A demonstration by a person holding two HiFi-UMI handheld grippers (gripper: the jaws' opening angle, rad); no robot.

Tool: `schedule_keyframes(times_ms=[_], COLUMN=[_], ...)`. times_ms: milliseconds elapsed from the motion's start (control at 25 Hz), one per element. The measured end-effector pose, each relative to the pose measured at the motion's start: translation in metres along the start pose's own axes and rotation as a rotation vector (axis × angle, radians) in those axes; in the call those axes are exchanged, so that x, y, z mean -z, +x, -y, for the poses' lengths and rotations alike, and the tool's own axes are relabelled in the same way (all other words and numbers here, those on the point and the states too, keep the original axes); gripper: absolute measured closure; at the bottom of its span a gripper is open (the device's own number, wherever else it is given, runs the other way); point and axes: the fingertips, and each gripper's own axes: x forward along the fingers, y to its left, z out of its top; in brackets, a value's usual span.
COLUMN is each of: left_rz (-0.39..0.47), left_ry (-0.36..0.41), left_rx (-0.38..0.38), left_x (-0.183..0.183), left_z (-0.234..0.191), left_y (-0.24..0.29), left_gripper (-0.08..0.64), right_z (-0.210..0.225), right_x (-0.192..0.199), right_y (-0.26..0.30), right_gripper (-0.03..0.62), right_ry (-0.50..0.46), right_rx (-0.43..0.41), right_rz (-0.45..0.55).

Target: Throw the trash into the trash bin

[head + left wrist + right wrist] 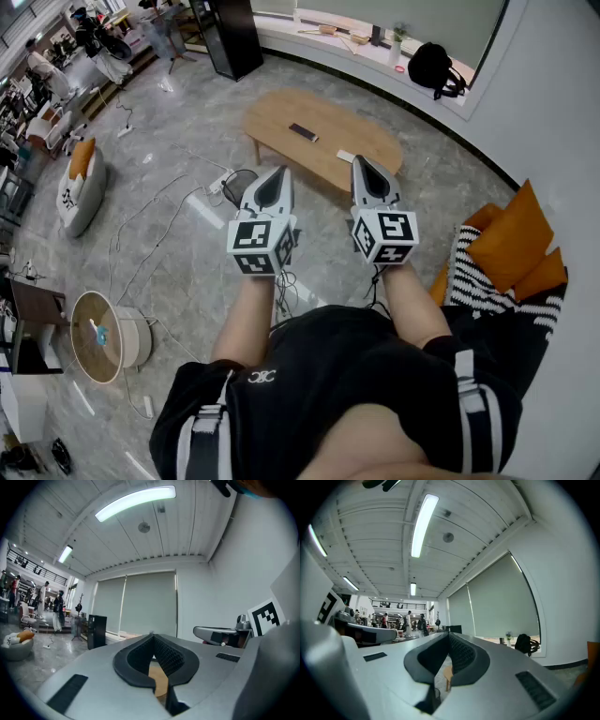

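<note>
The left claw and right claw are both pinched closed on nothing, side by side. Beyond them, what looks like a dark mesh trash bin stands on the floor just beside the oval wooden surface.

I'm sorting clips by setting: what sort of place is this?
Likely an open office lounge: a low wooden coffee table on a polished stone floor, orange cushions on a seat, and a beanbag seat.

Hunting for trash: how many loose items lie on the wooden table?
2: a dark flat item near the table's middle, a small white one at its near edge beside the right gripper, which may hide more.
</note>
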Motion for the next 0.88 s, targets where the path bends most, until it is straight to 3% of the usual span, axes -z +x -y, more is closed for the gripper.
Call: schedule_keyframes(times_ms=[160, 440, 880], left_rz=[-0.012, -0.020, -0.026], left_ry=[-0.007, -0.021, -0.041], left_rx=[0.011, 0.011, 0.019], left_x=[0.014, 0.020, 0.040], left_z=[0.001, -0.019, -0.049], left_y=[0.002, -0.009, -0.023], left_gripper=[0.554, 0.553, 0.554], right_z=[0.002, -0.014, -0.044], right_x=[0.009, 0.018, 0.029], right_y=[0.001, 0.009, 0.020], right_gripper=[0.581, 0.581, 0.581], right_ry=[0.034, -0.003, -0.010], right_rx=[-0.008, 0.047, 0.049], right_rz=[-0.012, -0.031, -0.025])
